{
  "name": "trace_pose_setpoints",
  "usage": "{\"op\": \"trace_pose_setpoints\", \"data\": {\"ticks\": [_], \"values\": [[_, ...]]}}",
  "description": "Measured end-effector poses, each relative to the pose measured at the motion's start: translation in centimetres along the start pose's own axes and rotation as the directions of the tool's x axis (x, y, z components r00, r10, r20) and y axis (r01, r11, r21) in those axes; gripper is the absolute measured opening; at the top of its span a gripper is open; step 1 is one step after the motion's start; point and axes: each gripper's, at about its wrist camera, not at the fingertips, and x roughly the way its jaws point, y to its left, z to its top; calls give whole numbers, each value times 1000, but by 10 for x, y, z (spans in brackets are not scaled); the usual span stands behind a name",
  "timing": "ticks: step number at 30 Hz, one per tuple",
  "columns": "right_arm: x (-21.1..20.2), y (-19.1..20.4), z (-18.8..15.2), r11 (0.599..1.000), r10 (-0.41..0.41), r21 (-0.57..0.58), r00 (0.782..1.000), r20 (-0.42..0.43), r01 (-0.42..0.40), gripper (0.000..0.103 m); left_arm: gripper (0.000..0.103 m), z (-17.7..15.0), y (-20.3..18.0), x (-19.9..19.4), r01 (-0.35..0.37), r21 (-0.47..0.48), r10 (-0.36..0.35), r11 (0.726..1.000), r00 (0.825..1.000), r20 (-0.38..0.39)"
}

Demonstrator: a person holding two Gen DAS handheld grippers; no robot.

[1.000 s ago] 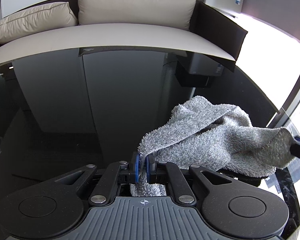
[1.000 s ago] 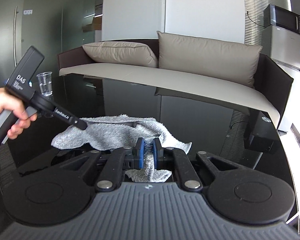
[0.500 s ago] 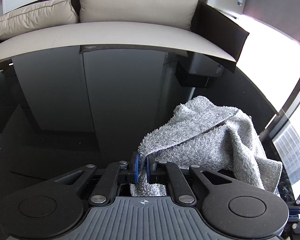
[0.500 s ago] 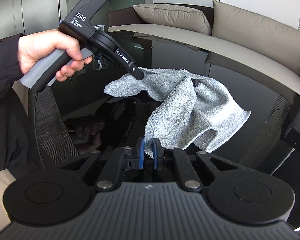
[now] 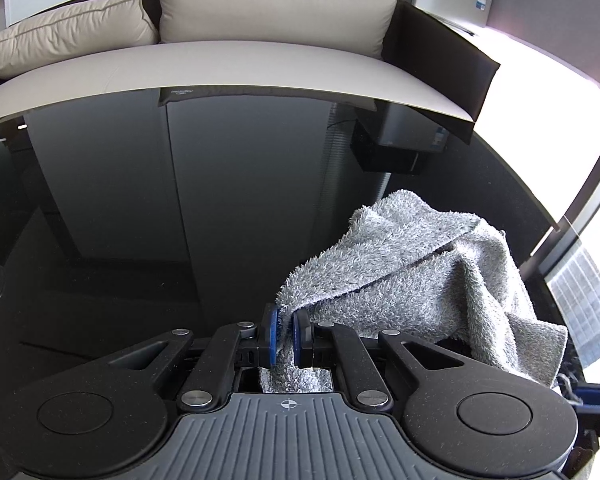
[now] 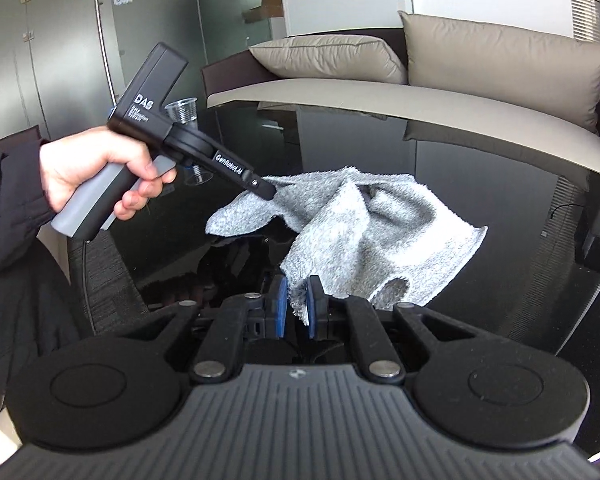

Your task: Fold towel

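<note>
A grey terry towel (image 6: pixel 364 232) hangs crumpled above the black glass table (image 6: pixel 500 208), stretched between both grippers. My right gripper (image 6: pixel 296 306) is shut on one corner of it, the cloth pinched between the blue pads. In the right wrist view my left gripper (image 6: pixel 270 191), held by a person's hand (image 6: pixel 96 172), grips the far left corner. Seen from the left wrist, the left gripper (image 5: pixel 286 336) is shut on the towel (image 5: pixel 412 284), which drapes away to the right and sags down at its far end.
A clear plastic cup (image 6: pixel 184 114) stands on the table behind the left hand. A beige sofa with cushions (image 5: pixel 260 8) runs along the table's far edge. A dark box (image 5: pixel 396 144) is mirrored in the glass at the right. A black sleeve (image 6: pixel 4 216) fills the left edge.
The right gripper swung to look leftward across the table, with the towel corner in it. The towel rose off the glass and now hangs between both grippers. The left gripper stayed put.
</note>
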Motion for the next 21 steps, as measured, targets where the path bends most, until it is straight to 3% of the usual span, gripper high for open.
{"op": "trace_pose_setpoints", "data": {"ticks": [1,3,9,16,21], "values": [[-2,-2,1,1000,1,13,1000,12,-1,12,7,0,0,0,0,0,0,1000,1000,-1],[-4,-6,3,999,6,34,1000,26,-7,24,7,0,0,1,0,0,0,1000,1000,-2],[-12,-10,8,997,26,64,996,81,-32,39,7,0,0,2,1,0,-1,1000,1000,-3],[-3,-21,10,990,-98,106,992,83,89,44,7,-1,-1,2,2,0,-2,1000,1000,-4],[17,-37,17,963,-243,139,967,79,231,44,7,-1,-2,2,4,6,-4,1000,1000,-6]]}}
